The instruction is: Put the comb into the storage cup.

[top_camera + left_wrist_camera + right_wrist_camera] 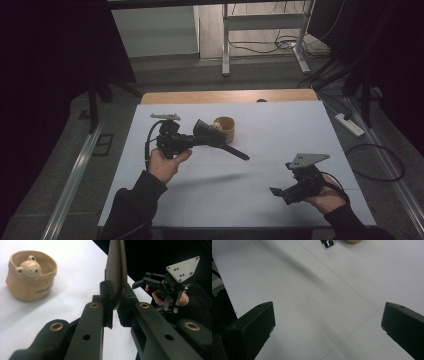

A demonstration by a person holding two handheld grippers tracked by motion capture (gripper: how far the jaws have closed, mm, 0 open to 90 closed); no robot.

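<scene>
My left gripper [216,139] is shut on a long flat black strip [238,152], which sticks out to the right, low over the white table [285,125]. In the left gripper view the strip [116,270] rises edge-on from between the closed jaws of the left gripper [116,298]. A tan fabric-look cup [226,128] with a small bear figure [28,266] inside stands just behind the jaws. The right gripper [280,192] is held near the table's front right, open and with nothing in it. In its own view the right gripper [328,317] has its jaws wide apart over bare table.
A wooden table edge [225,96] shows behind the white sheet. Past it are a metal desk frame [226,45], cables and a power strip [350,125] on the floor. Dark drapes flank both sides. The strip's tip [327,243] shows at the top of the right gripper view.
</scene>
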